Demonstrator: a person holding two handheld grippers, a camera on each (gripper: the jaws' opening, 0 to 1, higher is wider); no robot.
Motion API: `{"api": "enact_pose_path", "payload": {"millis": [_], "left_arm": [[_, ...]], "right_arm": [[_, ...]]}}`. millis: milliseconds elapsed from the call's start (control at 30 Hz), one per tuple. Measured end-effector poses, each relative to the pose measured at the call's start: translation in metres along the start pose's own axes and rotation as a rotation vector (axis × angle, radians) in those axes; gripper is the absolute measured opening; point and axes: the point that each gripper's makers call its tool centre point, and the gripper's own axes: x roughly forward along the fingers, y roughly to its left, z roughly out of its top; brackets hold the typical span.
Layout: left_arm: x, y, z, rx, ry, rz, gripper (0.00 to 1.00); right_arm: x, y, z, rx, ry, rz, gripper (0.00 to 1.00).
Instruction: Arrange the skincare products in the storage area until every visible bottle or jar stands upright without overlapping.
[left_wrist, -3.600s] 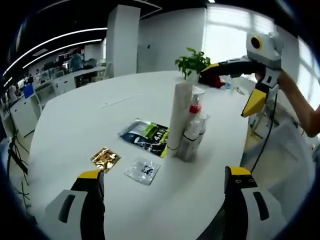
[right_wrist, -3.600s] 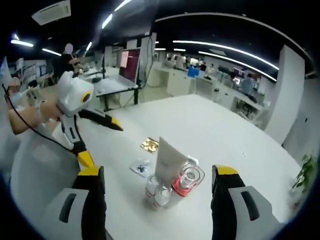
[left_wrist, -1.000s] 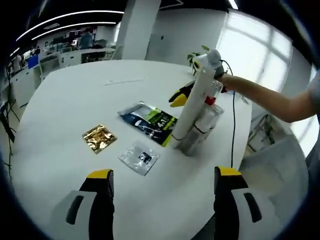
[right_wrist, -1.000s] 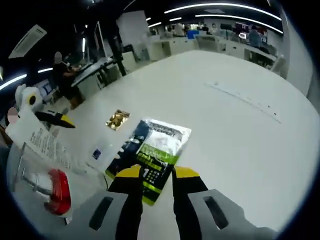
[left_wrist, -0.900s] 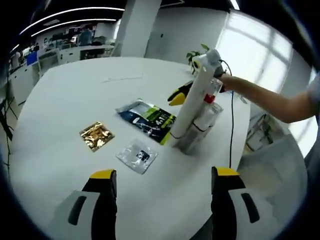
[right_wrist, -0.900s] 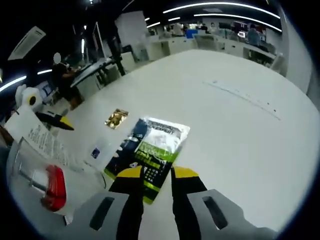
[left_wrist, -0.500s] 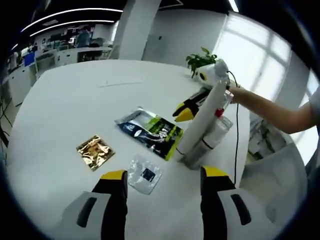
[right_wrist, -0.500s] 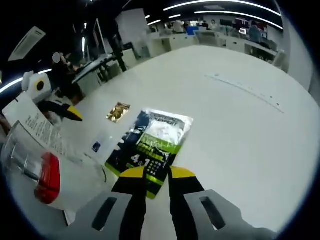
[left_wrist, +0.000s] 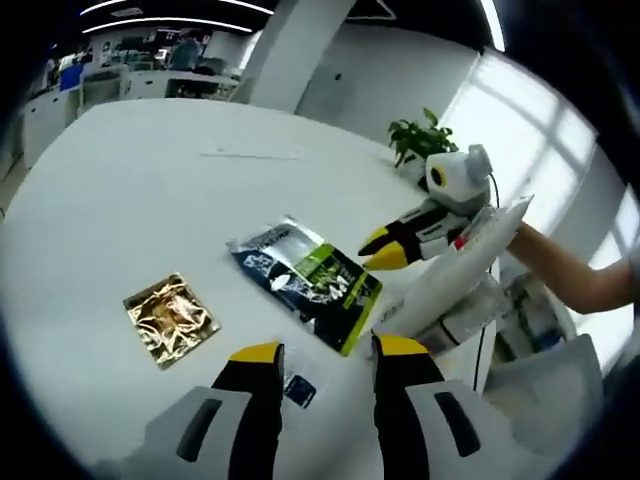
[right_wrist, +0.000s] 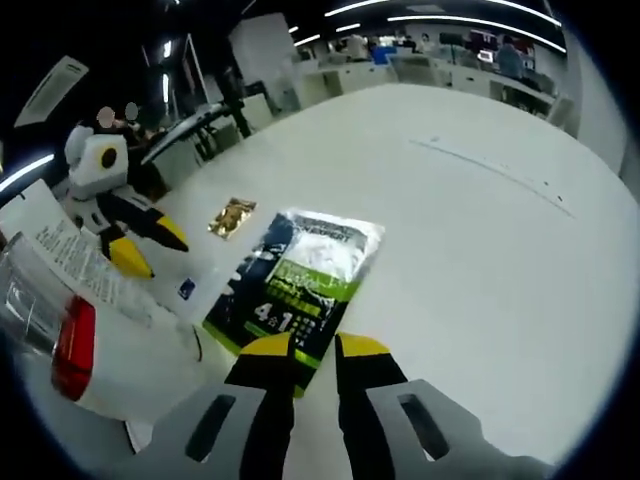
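Left claw (left_wrist: 322, 362): jaws narrow, nothing between them, low over a clear sachet (left_wrist: 297, 388). Gold sachet (left_wrist: 170, 319) left of it; green pouch (left_wrist: 305, 275) just ahead. Right claw (right_wrist: 314, 352): jaws narrow, tips at the pouch's near edge; grip cannot be told. Bottles (right_wrist: 75, 345) with white box (right_wrist: 70, 257) left of it, leaning.

A broad round white surface (left_wrist: 150, 190) filled the foreground. Beyond it rose a thick white square column (left_wrist: 300, 55), with bright windows (left_wrist: 545, 150) to one side. Long ceiling light strips (right_wrist: 450, 20) ran over distant office desks (right_wrist: 440, 70).
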Motion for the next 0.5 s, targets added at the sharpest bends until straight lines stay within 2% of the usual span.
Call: {"api": "enact_pose_path", "payload": {"millis": [167,233,500], "left_arm": [[0.018,0.004,-0.001,-0.088,0.007,-0.002,0.25],[0.024,0.003,0.002,-0.132,-0.007,-0.008,0.25],[0.039,0.007,0.0,-0.202,-0.002,-0.008,0.23]], "right_arm": [[0.002,-0.001,-0.002,0.007,0.002,0.011,0.15],[0.003,-0.002,-0.003,0.011,-0.001,0.018,0.15],[0.006,-0.002,-0.003,0.029,-0.007,0.036,0.15]]}}
